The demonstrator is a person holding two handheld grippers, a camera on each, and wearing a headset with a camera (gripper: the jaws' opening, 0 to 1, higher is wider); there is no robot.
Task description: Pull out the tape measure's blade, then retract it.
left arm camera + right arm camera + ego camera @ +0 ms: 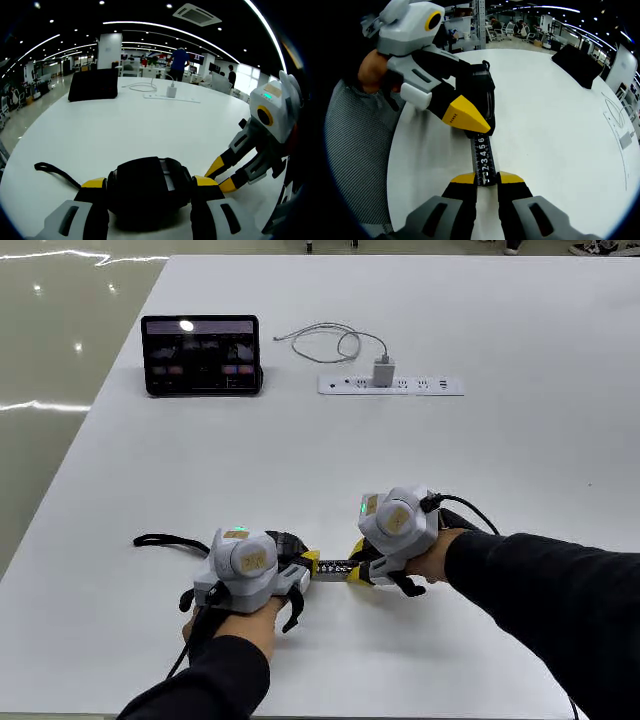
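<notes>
Setting: white worktop point(400, 460) in a bright open hall; a tablet point(200, 353) and a power strip point(390, 385) sit at the far side, well apart from the work.
Object: black tape measure point(150, 195) lies near the front edge of the worktop, its wrist strap point(55, 172) trailing off to the left.
Left side: left gripper point(150, 182) has its jaws clenched on the tape measure, one yellow tip on either flank.
Right side: right gripper point(487, 178), just beside the left one, has its jaws pinched on the end of the blade point(483, 155).
Blade: a short stretch is out, the first few numerals showing between the tape measure and the right jaws.
Step in hand: by the look of it, the pull-out, barely begun.
Doing it well: hold the tape measure flat and steady with the left gripper. Draw the right gripper straight away along the blade's own line, level with the worktop, so the blade neither twists nor kinks. The pinch wants to be firm, since a sprung blade would likely snap back if it slipped.
Retraction: best eased home under the right gripper's hold, not let fly.
</notes>
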